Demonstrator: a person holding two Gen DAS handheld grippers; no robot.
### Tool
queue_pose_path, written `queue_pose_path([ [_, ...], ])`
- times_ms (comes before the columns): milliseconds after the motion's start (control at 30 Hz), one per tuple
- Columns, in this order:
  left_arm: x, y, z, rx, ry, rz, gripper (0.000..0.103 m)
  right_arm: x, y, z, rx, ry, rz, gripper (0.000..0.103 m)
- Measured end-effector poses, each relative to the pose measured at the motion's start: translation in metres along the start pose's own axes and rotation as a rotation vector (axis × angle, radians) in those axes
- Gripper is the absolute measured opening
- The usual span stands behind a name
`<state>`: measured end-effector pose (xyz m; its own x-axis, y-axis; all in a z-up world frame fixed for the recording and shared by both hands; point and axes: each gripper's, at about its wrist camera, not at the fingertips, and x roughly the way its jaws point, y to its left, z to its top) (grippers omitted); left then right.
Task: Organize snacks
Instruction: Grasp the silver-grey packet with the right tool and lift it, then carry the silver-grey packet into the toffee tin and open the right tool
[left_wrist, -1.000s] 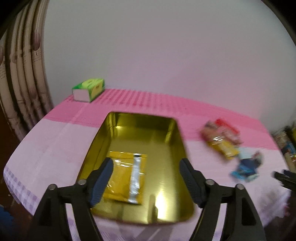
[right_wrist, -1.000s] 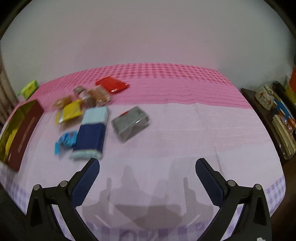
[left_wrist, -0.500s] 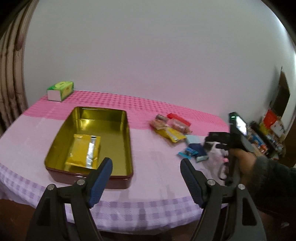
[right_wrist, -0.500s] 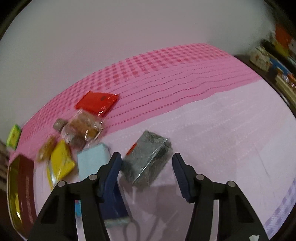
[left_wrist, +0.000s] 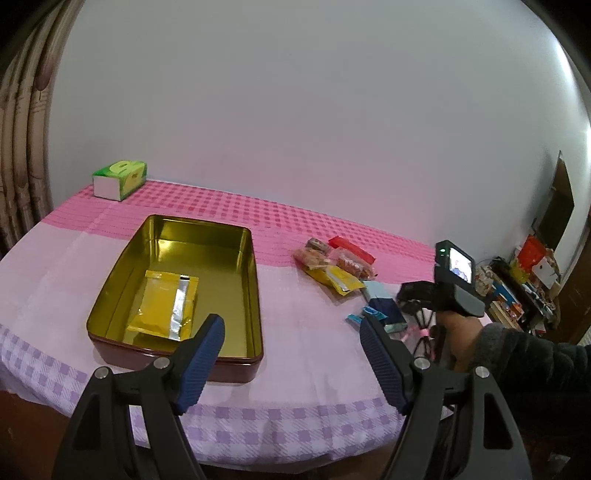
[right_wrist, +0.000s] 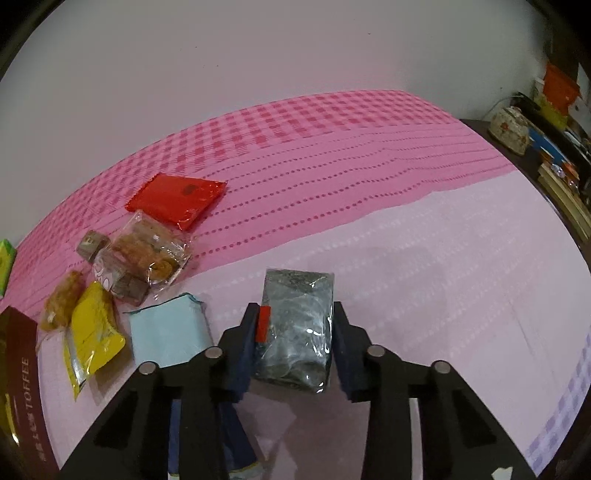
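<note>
The grey packet lies on the pink surface, well right of the gold tin, and your right hand-held gripper has just been closing and now clasps its two sides. Left of that packet sit a pale blue packet and a yellow pouch. Your left hand-held gripper hovers spread wide at the tin's near corner, grasping nothing.

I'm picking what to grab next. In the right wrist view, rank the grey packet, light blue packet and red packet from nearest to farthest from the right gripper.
1. Grey packet, between the right gripper's fingers.
2. Light blue packet, just left.
3. Red packet, far upper left on the pink cloth.
</note>
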<state>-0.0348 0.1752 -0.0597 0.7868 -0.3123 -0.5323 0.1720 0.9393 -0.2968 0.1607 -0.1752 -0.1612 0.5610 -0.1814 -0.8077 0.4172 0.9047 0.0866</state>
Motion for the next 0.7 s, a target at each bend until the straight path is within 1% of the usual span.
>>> queue_pose_path([
  [133,0.000,0.002,-0.001,-0.011,-0.002,0.032,0.077,-0.009,-0.015,0.008,0.005,-0.014,-0.011,0.032],
  [267,-0.008,0.001,-0.001,-0.015,-0.021,0.068,0.077,-0.029,-0.034,0.023,-0.020,-0.059,-0.047,0.032],
  [400,-0.020,-0.002,0.002,-0.015,-0.051,0.099,0.077,-0.053,-0.049,0.037,-0.025,-0.098,-0.061,0.032],
  [533,-0.038,-0.001,0.009,-0.019,-0.100,0.137,0.077,-0.081,-0.050,0.048,-0.059,-0.151,-0.062,0.032],
  [600,-0.050,0.003,0.010,-0.023,-0.122,0.170,0.077,-0.096,-0.048,0.054,-0.070,-0.172,-0.052,0.032],
  [700,-0.065,0.015,0.011,-0.062,-0.142,0.206,0.077,-0.115,-0.043,0.059,-0.087,-0.201,-0.043,0.032],
])
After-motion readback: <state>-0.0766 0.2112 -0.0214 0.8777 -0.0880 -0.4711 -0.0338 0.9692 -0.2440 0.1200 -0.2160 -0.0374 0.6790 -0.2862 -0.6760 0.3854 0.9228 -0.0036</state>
